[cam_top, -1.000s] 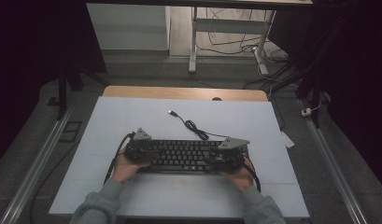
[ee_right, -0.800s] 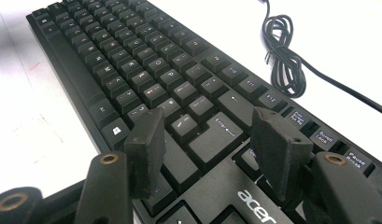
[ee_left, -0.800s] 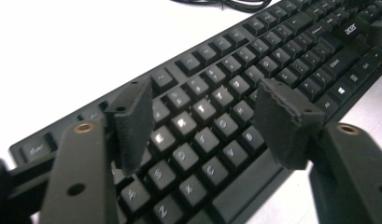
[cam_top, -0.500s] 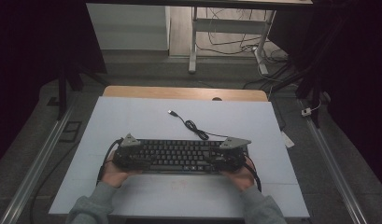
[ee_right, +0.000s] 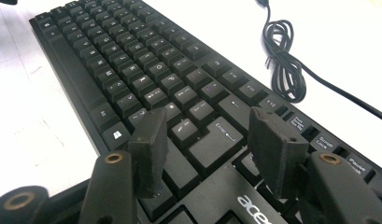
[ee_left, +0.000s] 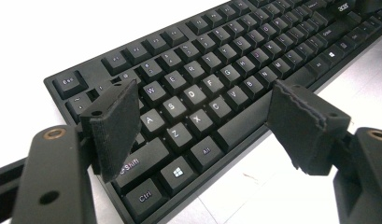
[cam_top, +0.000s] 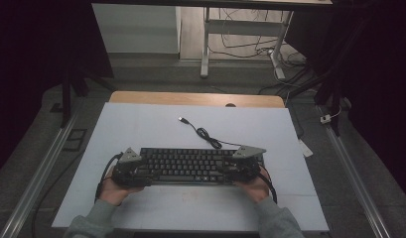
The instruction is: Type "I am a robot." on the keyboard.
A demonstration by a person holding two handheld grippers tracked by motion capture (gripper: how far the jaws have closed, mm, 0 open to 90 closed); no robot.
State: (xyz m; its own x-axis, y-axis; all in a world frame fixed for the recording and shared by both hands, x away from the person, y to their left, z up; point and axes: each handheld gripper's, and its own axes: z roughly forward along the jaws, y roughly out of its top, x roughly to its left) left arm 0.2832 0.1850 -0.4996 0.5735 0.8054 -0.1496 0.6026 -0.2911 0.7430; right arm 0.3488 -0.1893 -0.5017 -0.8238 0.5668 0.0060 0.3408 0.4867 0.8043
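— Flanking the keyboard [cam_top: 185,166] near the table's [cam_top: 141,124] near edge, both hands lie low?
— Yes. Left gripper [cam_top: 127,168] slid left, jaws just opened, clear of it; right gripper [cam_top: 244,166] narrowed slightly, still gaping over the keys.

The room was dim and dark round the edges, the high view soft and grainy. In both gripper views the white table [ee_left: 48,28] blew out to glare, and far keys blurred.

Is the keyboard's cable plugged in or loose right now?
Loose. The keyboard's cable lies partly coiled on the table, and its USB plug rests free there, connected to nothing.
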